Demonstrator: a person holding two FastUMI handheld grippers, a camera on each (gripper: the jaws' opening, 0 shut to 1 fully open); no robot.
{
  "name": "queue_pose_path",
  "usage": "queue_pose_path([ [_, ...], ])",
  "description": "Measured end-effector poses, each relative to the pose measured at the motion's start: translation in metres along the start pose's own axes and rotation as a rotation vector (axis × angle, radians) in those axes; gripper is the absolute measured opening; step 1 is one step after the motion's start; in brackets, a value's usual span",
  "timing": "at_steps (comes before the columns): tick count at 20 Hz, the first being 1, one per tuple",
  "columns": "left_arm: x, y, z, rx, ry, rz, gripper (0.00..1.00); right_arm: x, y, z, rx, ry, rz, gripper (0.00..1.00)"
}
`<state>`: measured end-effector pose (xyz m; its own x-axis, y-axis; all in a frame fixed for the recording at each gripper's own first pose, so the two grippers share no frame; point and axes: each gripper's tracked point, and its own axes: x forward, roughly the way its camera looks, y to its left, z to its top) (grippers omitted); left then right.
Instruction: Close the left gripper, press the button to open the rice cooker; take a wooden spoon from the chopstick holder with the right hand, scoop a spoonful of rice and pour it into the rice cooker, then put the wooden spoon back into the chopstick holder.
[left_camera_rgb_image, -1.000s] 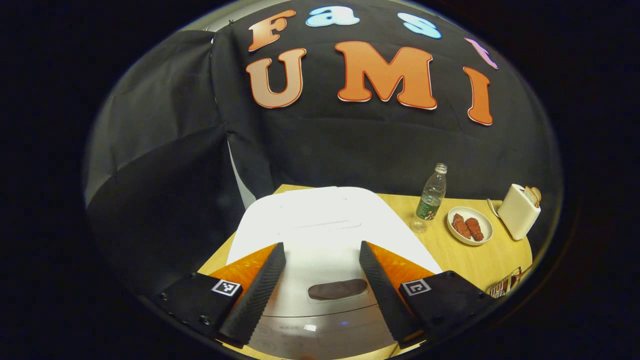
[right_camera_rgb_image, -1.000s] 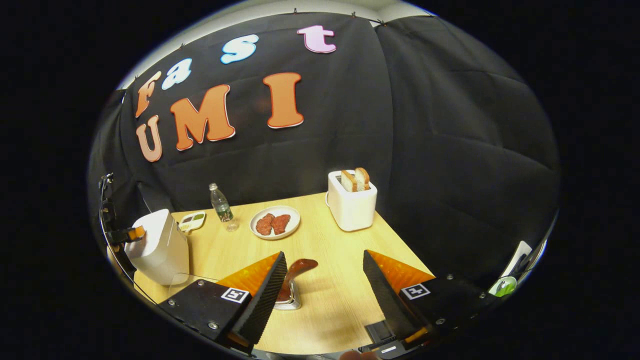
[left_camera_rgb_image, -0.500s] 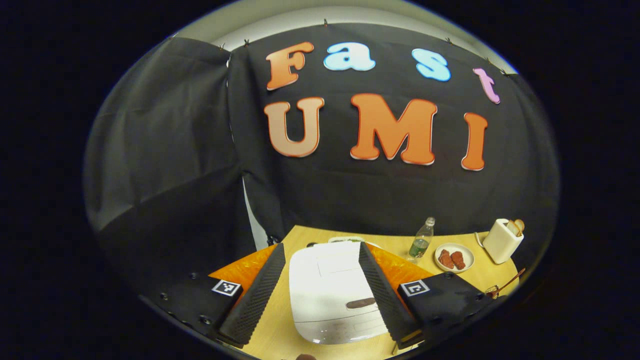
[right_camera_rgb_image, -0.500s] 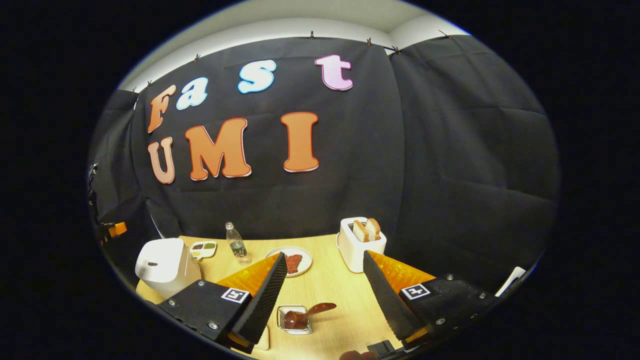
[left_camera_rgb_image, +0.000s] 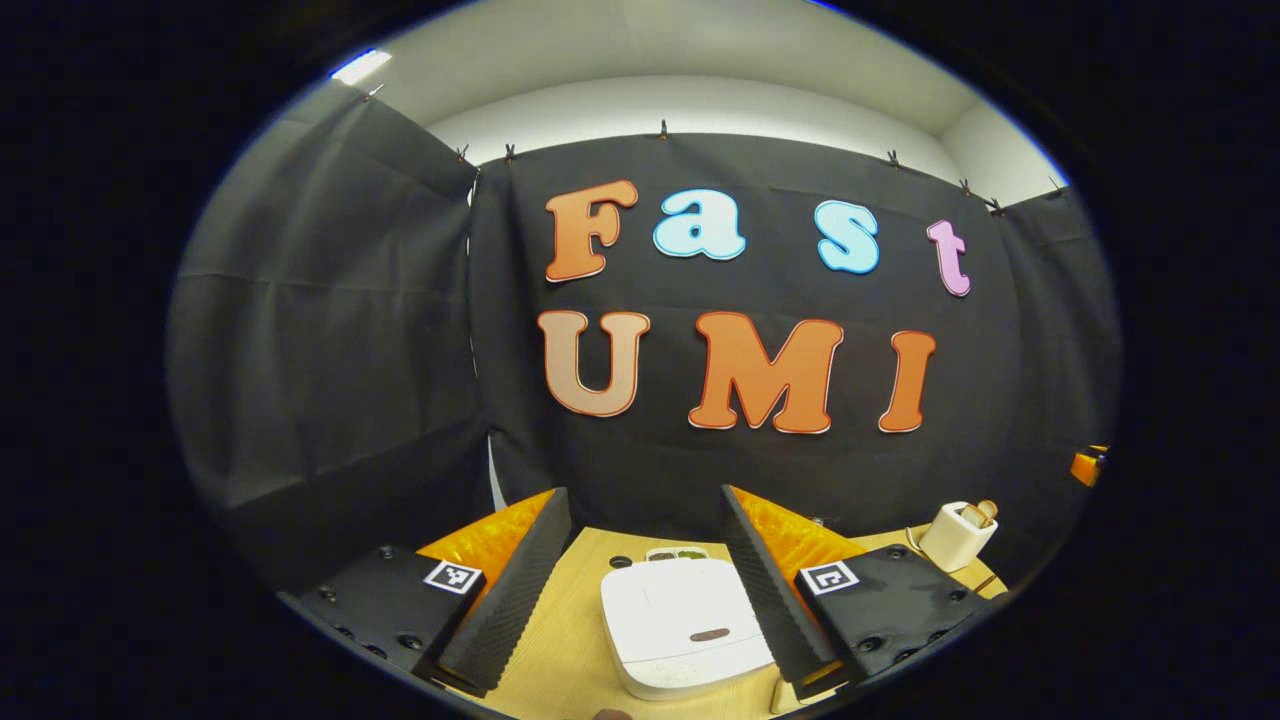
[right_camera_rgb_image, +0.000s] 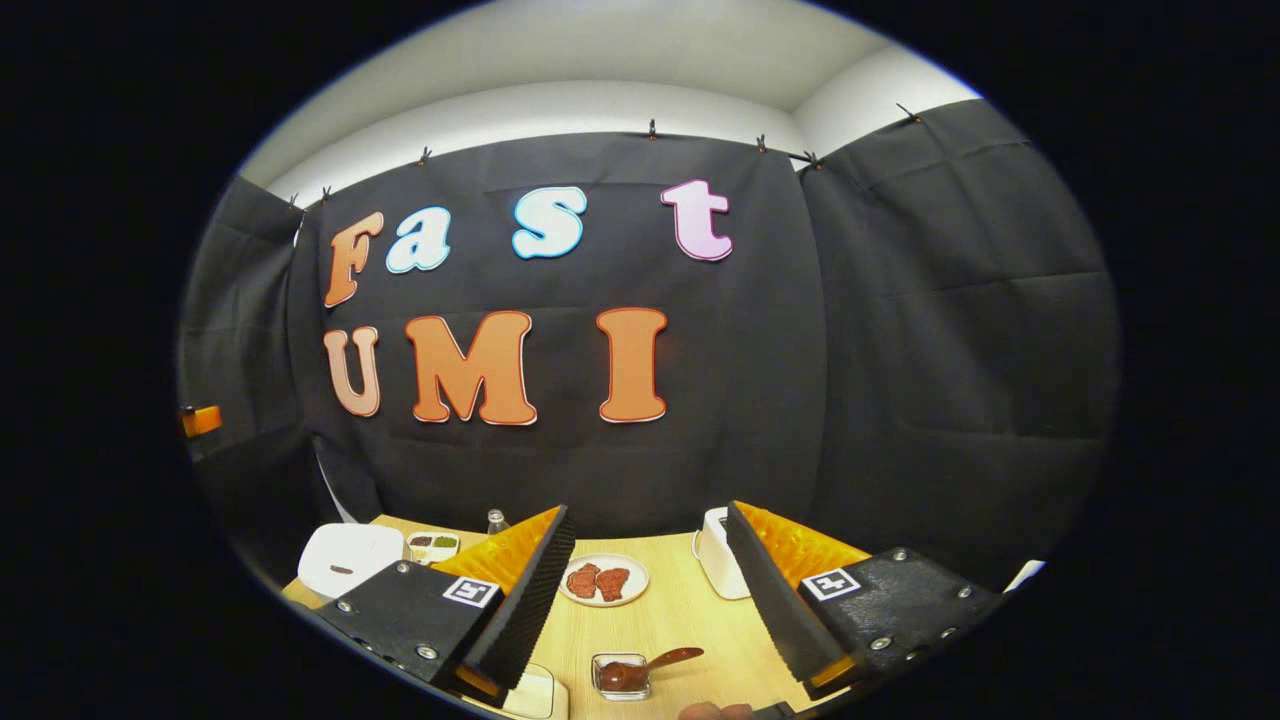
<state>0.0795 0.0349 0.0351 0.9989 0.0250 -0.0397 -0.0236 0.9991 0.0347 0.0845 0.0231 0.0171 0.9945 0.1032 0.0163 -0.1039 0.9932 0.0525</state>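
Note:
The white rice cooker (left_camera_rgb_image: 680, 625) stands on the wooden table with its lid down; a dark oval button (left_camera_rgb_image: 709, 635) sits near its front. My left gripper (left_camera_rgb_image: 643, 495) is open, high above and behind the cooker, touching nothing. In the right gripper view the cooker (right_camera_rgb_image: 350, 560) is at the far left. A wooden spoon (right_camera_rgb_image: 668, 659) leans in a small clear holder (right_camera_rgb_image: 620, 676) near the table's front edge. My right gripper (right_camera_rgb_image: 648, 510) is open, well above the holder, with nothing between its fingers.
A plate of red meat (right_camera_rgb_image: 603, 580), a white toaster (right_camera_rgb_image: 715, 565) with bread, a water bottle (right_camera_rgb_image: 497, 520) and a small divided dish (right_camera_rgb_image: 435, 545) stand toward the back of the table (right_camera_rgb_image: 680, 620). A white container (right_camera_rgb_image: 530, 692) sits at the front edge.
Both grippers have risen and drawn back from the table, so the cooker and the spoon holder look smaller and farther. Both stay open.

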Motion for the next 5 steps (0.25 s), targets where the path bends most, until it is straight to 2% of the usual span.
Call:
queue_pose_path([
  [5, -0.008, 0.017, 0.005, 0.016, -0.013, -0.007, 1.0, -0.006, 0.011, -0.004, 0.004, 0.016, -0.006, 0.95],
])
